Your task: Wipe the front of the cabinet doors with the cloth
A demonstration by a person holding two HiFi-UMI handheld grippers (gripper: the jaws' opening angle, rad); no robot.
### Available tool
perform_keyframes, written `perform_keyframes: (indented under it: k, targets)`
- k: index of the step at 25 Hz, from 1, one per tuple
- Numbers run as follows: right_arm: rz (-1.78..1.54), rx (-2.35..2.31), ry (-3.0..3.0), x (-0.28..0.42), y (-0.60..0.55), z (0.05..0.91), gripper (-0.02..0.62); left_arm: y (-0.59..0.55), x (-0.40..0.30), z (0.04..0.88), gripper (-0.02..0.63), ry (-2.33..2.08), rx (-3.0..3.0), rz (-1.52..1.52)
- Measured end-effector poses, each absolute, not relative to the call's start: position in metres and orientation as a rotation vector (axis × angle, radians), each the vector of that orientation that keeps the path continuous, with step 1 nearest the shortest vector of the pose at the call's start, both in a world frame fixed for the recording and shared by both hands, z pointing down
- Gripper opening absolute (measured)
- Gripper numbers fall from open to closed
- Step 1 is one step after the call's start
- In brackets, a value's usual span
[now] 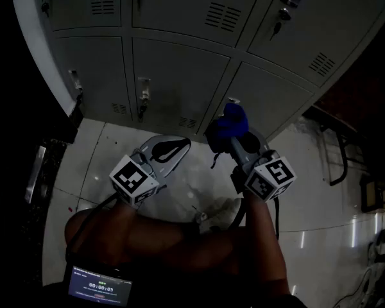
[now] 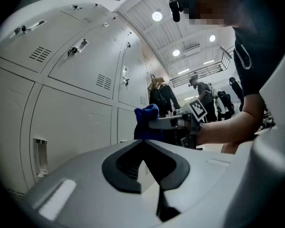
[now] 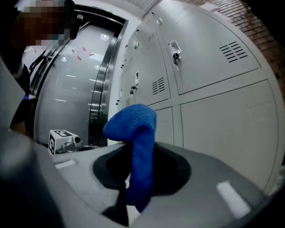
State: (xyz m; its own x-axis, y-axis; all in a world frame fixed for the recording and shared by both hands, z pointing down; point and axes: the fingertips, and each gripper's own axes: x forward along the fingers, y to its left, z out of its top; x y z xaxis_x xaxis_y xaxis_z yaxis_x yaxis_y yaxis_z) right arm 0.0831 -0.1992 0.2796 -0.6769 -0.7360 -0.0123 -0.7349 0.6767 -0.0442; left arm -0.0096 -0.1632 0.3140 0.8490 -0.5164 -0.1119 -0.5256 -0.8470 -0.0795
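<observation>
Right gripper has its jaws clamped on the blue cloth. The cloth runs up out of the pinch and flops over into a rounded wad at the top. Left gripper has its jaws pressed together with nothing between them.

From the head view, both are held out low in front of the person. The left gripper sits a bit lower and off to the side, while the right gripper pokes the cloth toward the bottom row of the grey cabinet doors. The wad is right up near the bottom edge of one lower door, but I honestly can't tell if it's touching the metal. The left gripper's view shows the same thing side-on, with the cloth just beside the cabinet doors.

The doors are plain grey lockers with small vent slots and latches, stacked in rows. Below them is a glossy pale tiled floor. A small screen glows at the bottom edge, near the person's body. A dark metal frame stands off to the right, well apart from the lockers. The whole scene is pretty dim.
</observation>
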Motion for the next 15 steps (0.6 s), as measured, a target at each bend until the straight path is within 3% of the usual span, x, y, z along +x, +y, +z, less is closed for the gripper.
perform_keyframes:
  k: [15]
  targets:
    - [-0.011, -1.406, 2.787, 0.100, -0.309, 0.233, 0.074, -0.172, -0.015, 0.321, 0.011, 0.850, -2.938, 0.136]
